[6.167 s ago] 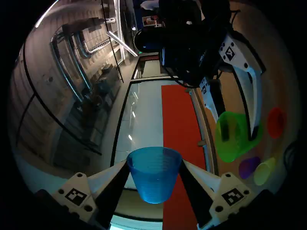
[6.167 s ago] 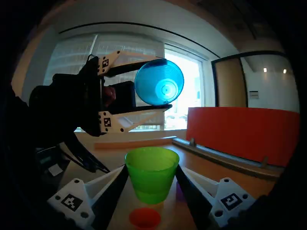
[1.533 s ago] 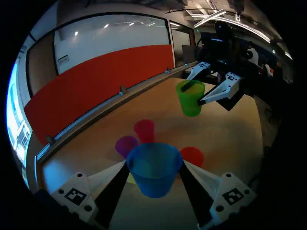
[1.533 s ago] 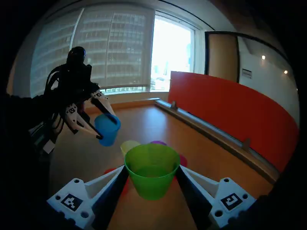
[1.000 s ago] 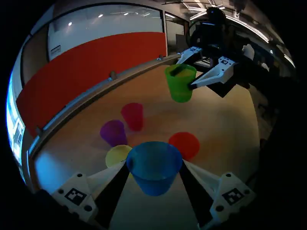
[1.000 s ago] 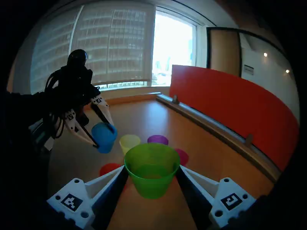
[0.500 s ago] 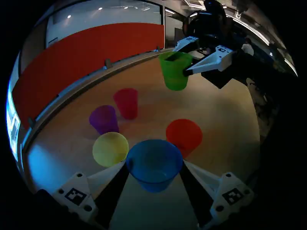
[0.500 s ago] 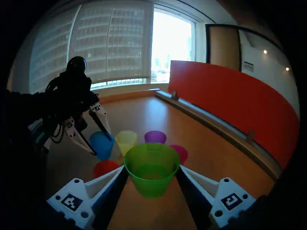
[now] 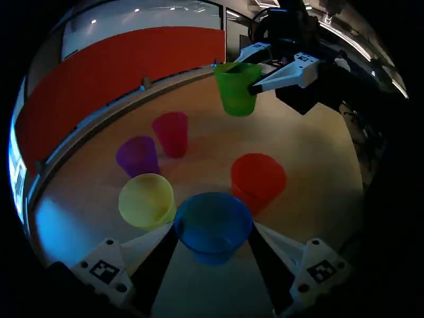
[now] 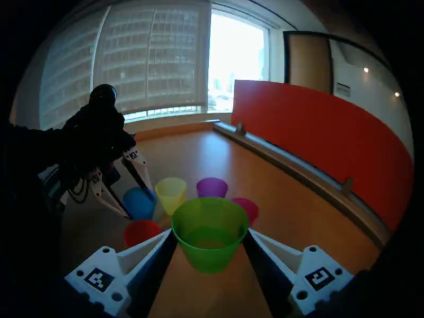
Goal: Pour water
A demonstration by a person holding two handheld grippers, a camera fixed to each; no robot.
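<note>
Ahead of left tongs (image 9: 212,230): yellow cup (image 9: 147,200) just front-left, red cup (image 9: 258,177) just front-right, narrow gap between. Farther ahead, purple cup (image 9: 138,156) and pink cup (image 9: 171,133) side by side. Beyond them, green cup (image 9: 236,98) in right tongs (image 9: 238,79), held aloft. Bare worktop (image 9: 318,159) right of red cup: open. Front-left of right tongs: blue cup (image 10: 139,202) blocks. Front-right: open up to red partition (image 10: 328,143).

Counted six plastic cups: one blue plastic cup (image 9: 213,225), one green plastic cup (image 9: 236,87), one yellow plastic cup (image 9: 147,200), one purple plastic cup (image 9: 137,155), one pink plastic cup (image 9: 171,132), one red plastic cup (image 9: 258,177). Two white two-finger tools were there: left tool (image 9: 212,233), right tool (image 10: 210,236). One wooden counter (image 9: 318,159).
</note>
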